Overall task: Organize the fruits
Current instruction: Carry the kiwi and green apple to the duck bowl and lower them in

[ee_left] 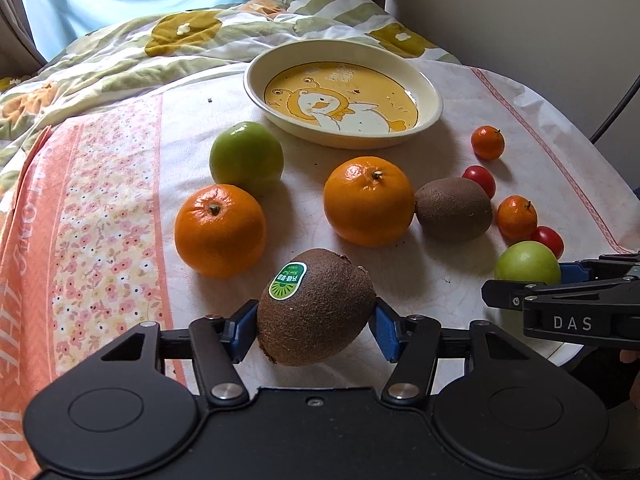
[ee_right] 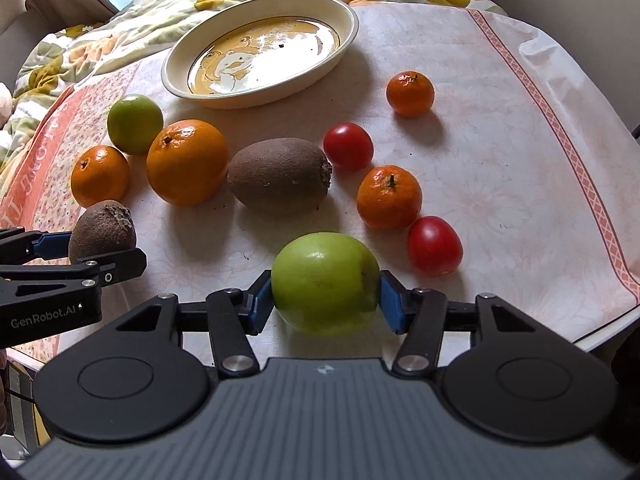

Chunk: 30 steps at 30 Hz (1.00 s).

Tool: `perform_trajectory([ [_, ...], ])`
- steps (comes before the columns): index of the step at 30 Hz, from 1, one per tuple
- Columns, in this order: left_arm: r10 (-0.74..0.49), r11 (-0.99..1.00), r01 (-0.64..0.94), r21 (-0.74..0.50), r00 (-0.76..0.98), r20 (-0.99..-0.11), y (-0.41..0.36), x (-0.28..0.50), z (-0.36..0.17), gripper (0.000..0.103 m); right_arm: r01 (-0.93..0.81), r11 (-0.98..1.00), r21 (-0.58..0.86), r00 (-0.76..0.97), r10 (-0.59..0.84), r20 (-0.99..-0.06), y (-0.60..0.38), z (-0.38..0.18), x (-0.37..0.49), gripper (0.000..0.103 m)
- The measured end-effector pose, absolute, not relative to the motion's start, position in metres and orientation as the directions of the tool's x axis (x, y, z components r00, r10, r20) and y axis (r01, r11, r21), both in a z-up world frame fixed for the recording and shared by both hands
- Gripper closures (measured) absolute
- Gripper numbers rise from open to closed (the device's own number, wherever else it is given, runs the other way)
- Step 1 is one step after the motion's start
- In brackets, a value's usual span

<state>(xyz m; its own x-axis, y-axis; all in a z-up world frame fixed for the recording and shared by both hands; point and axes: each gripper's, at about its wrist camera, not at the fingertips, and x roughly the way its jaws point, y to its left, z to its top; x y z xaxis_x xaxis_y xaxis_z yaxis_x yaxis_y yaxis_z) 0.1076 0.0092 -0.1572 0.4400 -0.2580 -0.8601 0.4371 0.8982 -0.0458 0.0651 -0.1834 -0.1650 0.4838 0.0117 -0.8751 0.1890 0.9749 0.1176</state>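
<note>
My left gripper (ee_left: 316, 320) is shut on a stickered kiwi (ee_left: 316, 304), low over the cloth; it also shows in the right wrist view (ee_right: 102, 232). My right gripper (ee_right: 326, 300) is shut on a green apple (ee_right: 325, 280), seen at the right edge of the left wrist view (ee_left: 528, 266). A cream duck plate (ee_left: 428, 96) (ee_right: 176, 84) stands empty at the back. On the cloth lie two oranges (ee_left: 220, 230) (ee_left: 368, 200), a second kiwi (ee_left: 454, 208), a second green apple (ee_left: 246, 156), two small mandarins (ee_right: 389, 197) (ee_right: 410, 93) and two red tomatoes (ee_right: 348, 146) (ee_right: 434, 245).
A white and pink tablecloth (ee_right: 500, 152) covers the round table. A flowered quilt (ee_left: 120, 52) lies behind the table. A wall (ee_left: 540, 8) rises at the right. The table's edge (ee_right: 608, 340) runs close on the right.
</note>
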Motion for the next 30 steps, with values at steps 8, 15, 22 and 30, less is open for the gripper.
perform_trajectory([
  [8, -0.255, 0.914, 0.402, -0.050, 0.476, -0.841, 0.017, 0.103, -0.133, 0.040, 0.166, 0.978, 0.123, 0.539, 0.014, -0.842, -0.180, -0.130, 0.068, 0.034],
  [15, -0.264, 0.933, 0.350, -0.083, 0.510, -0.819, 0.031, 0.104, -0.094, 0.040, 0.159, 0.979, 0.127, 0.603, 0.006, -0.798, -0.176, -0.082, 0.077, 0.034],
  [22, -0.262, 0.939, 0.339, -0.057, 0.598, -0.758, 0.029, 0.131, -0.053, 0.040, 0.128, 0.980, 0.150, 0.651, 0.031, -0.758, -0.182, -0.041, 0.103, 0.034],
  [30, -0.250, 0.940, 0.342, -0.016, 0.654, -0.714, 0.000, 0.189, -0.031, 0.040, 0.056, 0.990, 0.129, 0.675, 0.057, -0.735, -0.204, -0.026, 0.171, 0.034],
])
